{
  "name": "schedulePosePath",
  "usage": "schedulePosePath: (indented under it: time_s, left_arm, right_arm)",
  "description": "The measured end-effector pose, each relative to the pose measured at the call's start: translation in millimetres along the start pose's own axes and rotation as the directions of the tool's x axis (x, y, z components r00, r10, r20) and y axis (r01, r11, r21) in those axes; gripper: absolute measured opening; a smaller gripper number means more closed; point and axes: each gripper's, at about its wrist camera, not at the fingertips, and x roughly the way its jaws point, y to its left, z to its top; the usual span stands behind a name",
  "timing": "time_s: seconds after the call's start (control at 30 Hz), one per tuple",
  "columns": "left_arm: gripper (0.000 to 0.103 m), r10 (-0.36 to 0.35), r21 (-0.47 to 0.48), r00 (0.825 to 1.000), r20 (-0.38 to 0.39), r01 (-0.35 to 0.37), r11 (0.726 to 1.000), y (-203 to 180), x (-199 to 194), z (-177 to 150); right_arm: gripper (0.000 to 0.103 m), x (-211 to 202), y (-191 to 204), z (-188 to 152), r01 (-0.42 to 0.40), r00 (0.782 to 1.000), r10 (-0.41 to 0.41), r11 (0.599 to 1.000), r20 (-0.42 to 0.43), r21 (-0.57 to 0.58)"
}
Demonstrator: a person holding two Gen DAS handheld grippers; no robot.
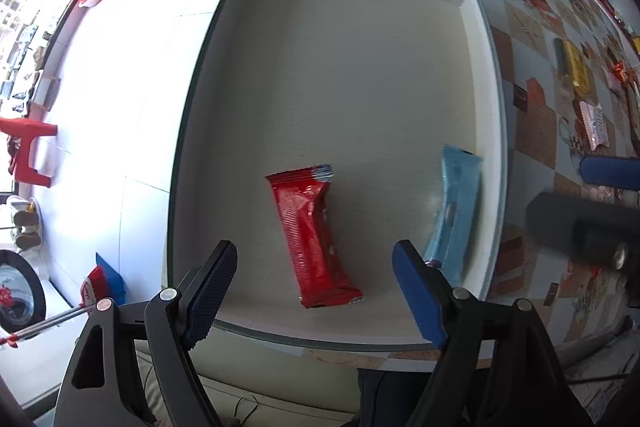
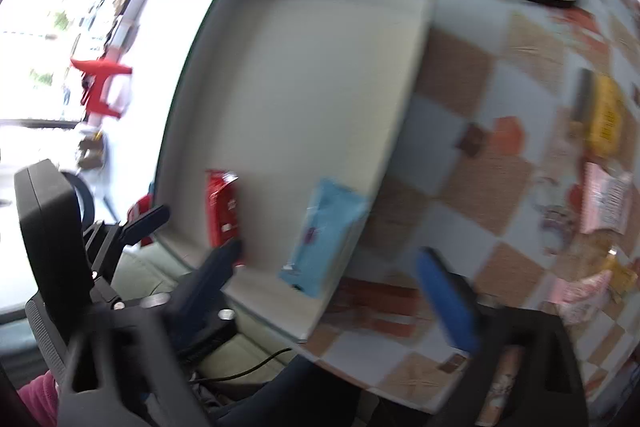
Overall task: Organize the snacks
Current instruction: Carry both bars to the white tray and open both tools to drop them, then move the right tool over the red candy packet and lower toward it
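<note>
Already two snacks lie in the tray: a red packet near the middle and a blue packet against the right wall, both with their long axes running roughly away from the cameras. More snacks lie loose on the counter, off to the right of the tray, so the right tongs are nearer them. Both left tongs and right tongs gape wide and hold nothing
</note>
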Motion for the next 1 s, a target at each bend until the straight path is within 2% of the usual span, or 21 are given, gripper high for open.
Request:
schedulePosePath:
  time_s: [0.13, 0.27, 0.43, 0.6, 1.0]
  left_arm:
    - [0.083, -0.002, 0.047, 0.999, 0.039, 0.001, 0.999, -11, -10, 1]
    - [0.083, -0.011, 0.116, 0.998, 0.058, 0.004, 0.993, -35, -16, 6]
    - [0.083, -0.031, 0.196, 0.996, 0.078, 0.015, 0.981, -61, -22, 12]
    - [0.083, -0.038, 0.259, 0.997, 0.071, 0.019, 0.966, -99, -34, 32]
    - [0.083, -0.055, 0.377, 0.997, 0.053, 0.031, 0.926, -148, -37, 24]
  right_arm:
    - [0.103, -24, -48, -18, 0.046, 0.998, -0.05, 0.995, 0.039, 0.093]
    - [0.103, -31, -92, -35, 0.089, 0.995, -0.098, 0.975, 0.034, 0.205]
    - [0.103, -36, -163, -64, 0.146, 0.988, -0.156, 0.916, -0.004, 0.373]
    - [0.103, -35, -207, -89, 0.152, 0.987, -0.153, 0.861, -0.038, 0.484]
    - [0.103, -37, -278, -130, 0.144, 0.989, -0.132, 0.771, -0.065, 0.621]
